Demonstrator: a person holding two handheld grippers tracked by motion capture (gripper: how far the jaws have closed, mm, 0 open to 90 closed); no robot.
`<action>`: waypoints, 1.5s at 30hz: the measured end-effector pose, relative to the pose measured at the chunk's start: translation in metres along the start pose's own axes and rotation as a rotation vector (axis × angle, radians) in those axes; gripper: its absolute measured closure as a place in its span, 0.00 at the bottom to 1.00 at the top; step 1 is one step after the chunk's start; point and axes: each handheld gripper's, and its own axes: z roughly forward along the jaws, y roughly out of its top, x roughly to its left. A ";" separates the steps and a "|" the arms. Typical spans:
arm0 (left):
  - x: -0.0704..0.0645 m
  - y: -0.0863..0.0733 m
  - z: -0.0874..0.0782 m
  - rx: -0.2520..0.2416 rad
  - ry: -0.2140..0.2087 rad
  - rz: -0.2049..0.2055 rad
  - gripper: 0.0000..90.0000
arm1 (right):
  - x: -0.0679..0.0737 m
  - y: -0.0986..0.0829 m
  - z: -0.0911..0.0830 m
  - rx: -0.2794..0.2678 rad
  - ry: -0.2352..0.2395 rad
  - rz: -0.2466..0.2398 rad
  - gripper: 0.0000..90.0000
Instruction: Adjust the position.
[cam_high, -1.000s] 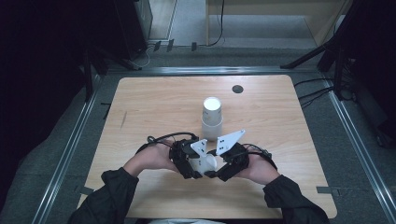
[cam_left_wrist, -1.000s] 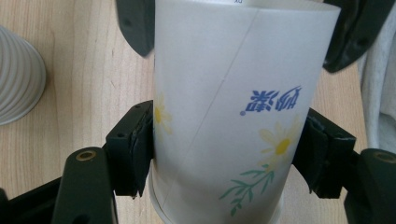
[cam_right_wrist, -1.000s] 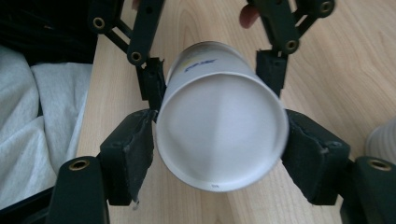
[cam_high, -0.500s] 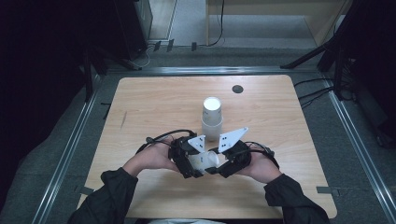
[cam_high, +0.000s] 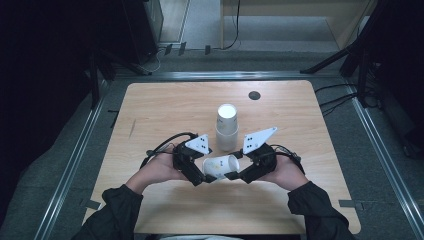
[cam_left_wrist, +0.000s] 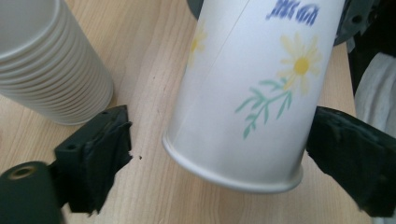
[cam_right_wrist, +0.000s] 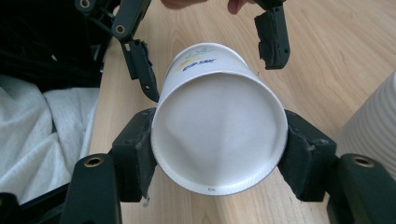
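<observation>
Low in the centre of the high view, a single paper cup (cam_high: 220, 166) lay on its side between the two tongs, its long axis running roughly level across the frame, base toward the right tongs (cam_high: 239, 175) and mouth toward the left tongs (cam_high: 202, 176). Both jaws of the right tongs pressed the cup's base end, gripping it (cam_right_wrist: 218, 140). The left tongs (cam_left_wrist: 219, 154) stood open, jaws spread either side of the cup's rim, clear of it. Just above, an upright stack of cups (cam_high: 226, 127) stood on the worktop (cam_high: 165, 110).
</observation>
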 end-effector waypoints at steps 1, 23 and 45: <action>0.000 0.000 0.000 0.000 0.000 0.000 0.03 | 0.000 0.000 0.000 0.000 0.000 0.000 0.40; -0.012 -0.017 -0.008 -0.274 -0.047 -0.138 0.08 | -0.014 0.019 -0.008 -0.125 0.139 0.041 0.40; -0.008 -0.021 -0.024 -0.258 -0.057 -0.116 0.27 | -0.014 0.018 -0.006 -0.117 0.133 0.025 0.28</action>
